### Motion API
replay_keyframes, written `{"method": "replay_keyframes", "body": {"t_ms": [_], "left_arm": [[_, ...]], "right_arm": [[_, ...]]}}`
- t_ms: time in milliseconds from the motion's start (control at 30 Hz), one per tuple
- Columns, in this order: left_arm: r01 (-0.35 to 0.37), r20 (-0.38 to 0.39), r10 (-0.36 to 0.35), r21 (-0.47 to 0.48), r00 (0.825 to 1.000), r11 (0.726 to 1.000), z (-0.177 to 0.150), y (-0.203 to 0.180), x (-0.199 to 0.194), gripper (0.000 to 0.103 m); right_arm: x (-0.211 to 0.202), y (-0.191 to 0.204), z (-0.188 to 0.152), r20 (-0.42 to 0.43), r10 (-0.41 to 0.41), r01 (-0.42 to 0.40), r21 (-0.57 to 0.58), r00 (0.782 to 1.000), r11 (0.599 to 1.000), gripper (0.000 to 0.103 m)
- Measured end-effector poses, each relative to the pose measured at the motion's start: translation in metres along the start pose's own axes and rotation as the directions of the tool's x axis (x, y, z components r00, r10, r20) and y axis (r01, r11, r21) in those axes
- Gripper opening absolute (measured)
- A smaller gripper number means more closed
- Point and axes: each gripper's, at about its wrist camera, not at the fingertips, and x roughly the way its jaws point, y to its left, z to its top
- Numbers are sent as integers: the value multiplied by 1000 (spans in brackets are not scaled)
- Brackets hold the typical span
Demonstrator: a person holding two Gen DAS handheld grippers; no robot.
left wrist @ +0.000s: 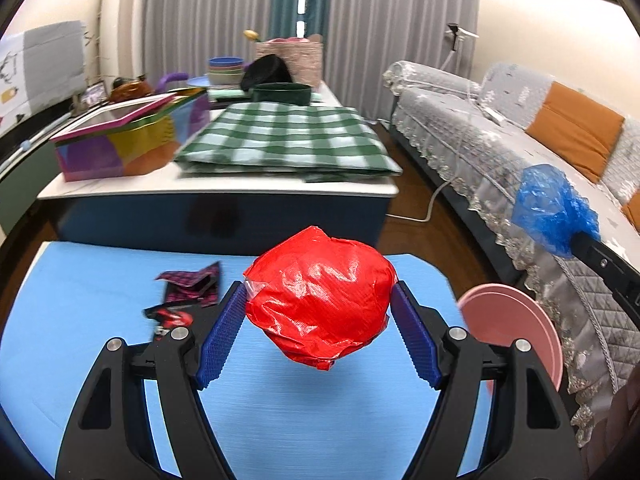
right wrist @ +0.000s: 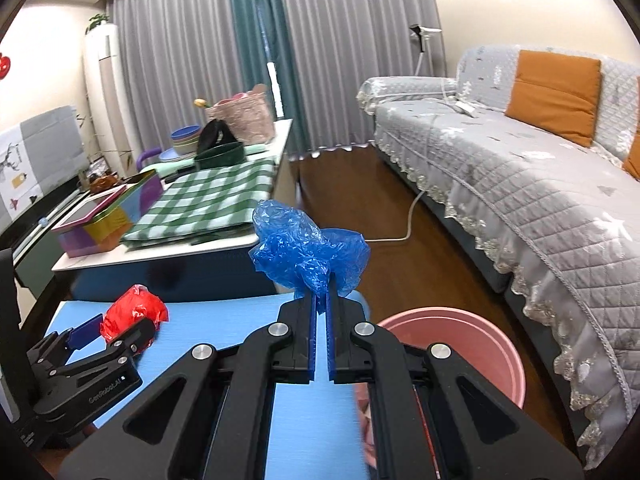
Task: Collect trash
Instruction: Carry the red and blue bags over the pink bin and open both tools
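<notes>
My left gripper [left wrist: 318,300] is shut on a crumpled red plastic ball [left wrist: 320,296], held above the blue table [left wrist: 100,360]. The same red ball [right wrist: 134,314] and left gripper [right wrist: 114,326] show at lower left in the right wrist view. My right gripper [right wrist: 321,298] is shut on a scrunched blue plastic bag [right wrist: 306,250], which also shows at the right edge of the left wrist view [left wrist: 554,210]. A pink bin [right wrist: 460,356] stands on the floor beside the table, just right of the right gripper; its rim [left wrist: 516,320] shows in the left view. Dark red wrappers [left wrist: 188,296] lie on the table.
A white and blue cabinet [left wrist: 216,192] behind the table carries a green checked cloth [left wrist: 280,140], a colourful box [left wrist: 120,144], bowls and a basket. A grey sofa [right wrist: 520,184] with orange cushions runs along the right. A white cable [right wrist: 404,224] lies on the wooden floor.
</notes>
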Motion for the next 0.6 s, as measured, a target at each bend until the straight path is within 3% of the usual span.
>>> {"method": "replay_keyframes", "body": {"t_ms": [367, 600], "left_arm": [[110, -11, -110, 65, 994, 992, -9, -64, 9, 71], [207, -27, -205, 126, 978, 970, -21, -118, 15, 71]], "right_arm": [[-8, -61, -5, -4, -92, 93, 36, 996, 995, 4], [-10, -100, -12, -18, -147, 148, 63, 989, 987, 4]]}}
